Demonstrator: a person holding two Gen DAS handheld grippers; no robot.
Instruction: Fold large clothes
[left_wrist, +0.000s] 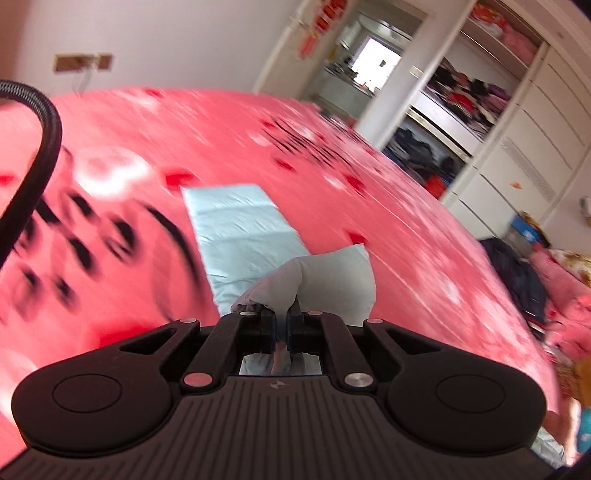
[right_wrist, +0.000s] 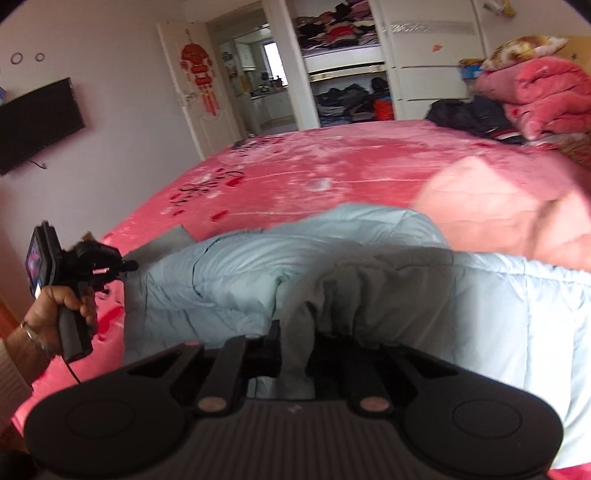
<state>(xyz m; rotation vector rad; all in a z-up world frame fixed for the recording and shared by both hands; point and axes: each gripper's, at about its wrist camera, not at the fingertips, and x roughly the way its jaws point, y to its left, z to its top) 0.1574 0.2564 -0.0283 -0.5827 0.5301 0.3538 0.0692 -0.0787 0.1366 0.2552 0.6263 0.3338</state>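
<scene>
Left wrist: my left gripper (left_wrist: 281, 325) is clenched on a cuff-like end of the pale blue quilted jacket (left_wrist: 236, 236), rest trailing ahead on the pink plush bedspread (left_wrist: 406, 229).

Right wrist: my right gripper (right_wrist: 295, 354) pinches a grey-blue fold, probably the hem. Thin bites could slip if I pull quickly. Open wardrobe (right_wrist: 343, 62) beyond.

I count two claws, my left claw (left_wrist: 281, 325) and my right claw (right_wrist: 295, 354), one pale blue quilted garment (right_wrist: 258, 266) ahead of them, and one pink bed (right_wrist: 332, 166) beneath it.
</scene>
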